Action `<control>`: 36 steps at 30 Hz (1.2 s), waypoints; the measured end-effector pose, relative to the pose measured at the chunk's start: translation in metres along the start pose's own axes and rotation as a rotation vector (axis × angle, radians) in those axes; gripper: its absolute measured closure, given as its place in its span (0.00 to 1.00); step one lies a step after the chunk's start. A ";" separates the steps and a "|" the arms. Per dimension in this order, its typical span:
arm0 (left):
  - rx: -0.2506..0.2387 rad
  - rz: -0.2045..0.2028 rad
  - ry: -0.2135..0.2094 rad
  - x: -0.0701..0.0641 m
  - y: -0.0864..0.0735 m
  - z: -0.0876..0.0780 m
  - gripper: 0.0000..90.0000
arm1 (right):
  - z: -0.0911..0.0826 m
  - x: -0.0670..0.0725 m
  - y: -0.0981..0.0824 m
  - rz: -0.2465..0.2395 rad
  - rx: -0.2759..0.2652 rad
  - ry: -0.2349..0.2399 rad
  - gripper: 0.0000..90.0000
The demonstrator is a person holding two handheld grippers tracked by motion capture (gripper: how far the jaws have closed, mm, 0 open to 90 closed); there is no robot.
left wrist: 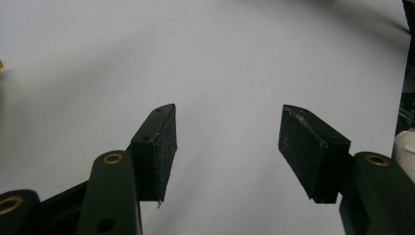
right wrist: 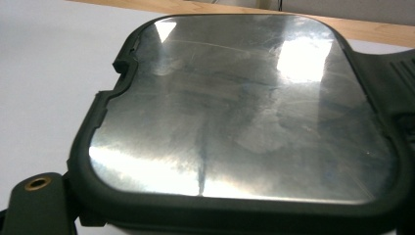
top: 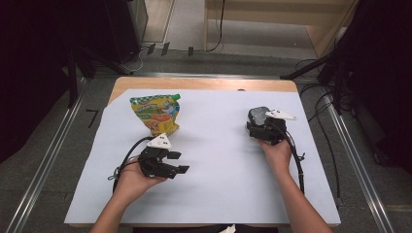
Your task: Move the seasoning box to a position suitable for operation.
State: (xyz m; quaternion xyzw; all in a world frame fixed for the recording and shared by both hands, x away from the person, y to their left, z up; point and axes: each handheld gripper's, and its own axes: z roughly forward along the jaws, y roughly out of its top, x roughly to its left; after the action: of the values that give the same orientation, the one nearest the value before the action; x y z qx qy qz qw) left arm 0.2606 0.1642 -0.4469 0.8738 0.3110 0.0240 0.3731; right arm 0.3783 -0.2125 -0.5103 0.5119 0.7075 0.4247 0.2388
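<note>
A yellow snack pouch (top: 156, 114) with a green cap lies on the white sheet, at the back left. Just in front of it my left gripper (top: 179, 162) hangs low over the sheet, open, with nothing between its pads (left wrist: 227, 147). At the right, my right gripper (top: 262, 125) points away from the person and is shut on a black box with a shiny steel top (top: 257, 115). In the right gripper view that steel top (right wrist: 244, 112) lies close in front and hides the pads; one black jaw arm shows at the lower left beside the box.
A white sheet (top: 218, 184) covers most of the wooden table (top: 194, 83). Cables trail from both grippers toward the person. Dark stands and metal rails flank the table on both sides.
</note>
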 end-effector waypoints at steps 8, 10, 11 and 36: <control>0.003 -0.007 0.004 0.000 -0.003 -0.002 0.45 | 0.007 0.003 -0.002 -0.028 0.007 -0.027 0.16; 0.001 -0.012 0.006 0.000 -0.004 -0.002 0.45 | 0.008 0.002 -0.003 -0.022 0.003 -0.027 0.16; 0.002 -0.011 0.007 0.000 -0.004 -0.002 0.45 | 0.007 0.002 -0.002 -0.023 0.003 -0.028 0.16; -0.002 -0.008 -0.003 0.002 -0.001 -0.002 0.45 | -0.006 0.014 0.007 -0.030 -0.039 -0.014 0.17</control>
State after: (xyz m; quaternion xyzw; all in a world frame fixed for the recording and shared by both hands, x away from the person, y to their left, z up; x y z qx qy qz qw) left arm 0.2613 0.1674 -0.4472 0.8721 0.3140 0.0217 0.3746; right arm 0.3718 -0.2011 -0.5001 0.4997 0.7049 0.4310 0.2601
